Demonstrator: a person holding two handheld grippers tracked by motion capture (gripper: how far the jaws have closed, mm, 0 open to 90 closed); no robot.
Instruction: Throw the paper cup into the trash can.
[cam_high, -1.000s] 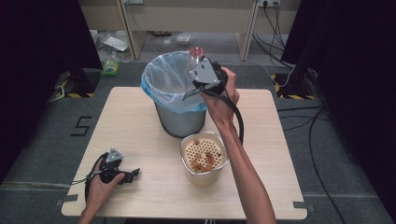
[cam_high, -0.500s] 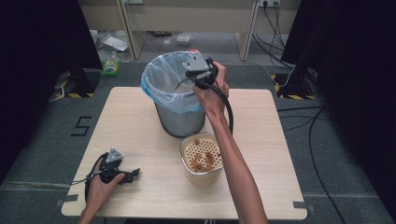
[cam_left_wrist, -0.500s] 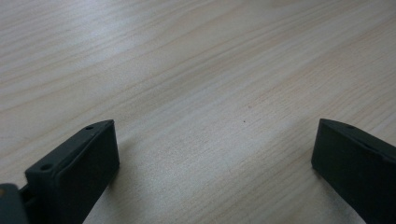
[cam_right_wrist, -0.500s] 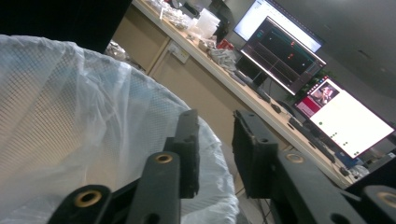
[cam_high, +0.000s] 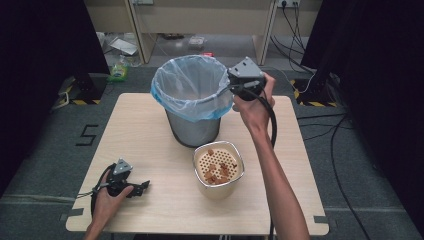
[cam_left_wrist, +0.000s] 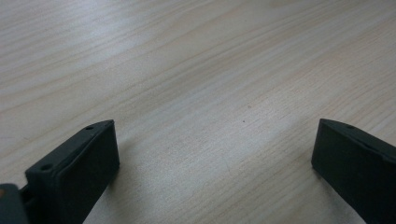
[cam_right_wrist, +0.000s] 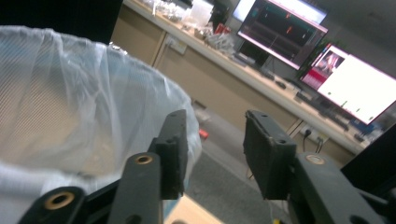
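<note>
A grey bin lined with a pale blue plastic bag (cam_high: 192, 100) stands at the middle back of the wooden table (cam_high: 150, 145). My right gripper (cam_high: 235, 89) is held in the air at the bin's right rim, pointing toward the bag. In the right gripper view the right gripper (cam_right_wrist: 215, 140) is open with nothing between its pads, and the bag (cam_right_wrist: 70, 107) lies to the left. In front of the bin sits a metal pot with a perforated insert (cam_high: 218, 167) carrying brown crumbs. My left gripper (cam_high: 142, 186) rests on the table at the front left, open wide over bare wood (cam_left_wrist: 215, 140).
Black curtains stand to both sides of the table. Behind it are a bench, cables and clutter on the floor (cam_high: 120, 47). Monitors (cam_right_wrist: 355, 79) glow in the distance in the right gripper view. The right gripper's cable (cam_high: 272, 125) hangs along the forearm.
My right gripper has moved to the right, from over the bin's opening to its right rim. The left gripper has stayed put.
</note>
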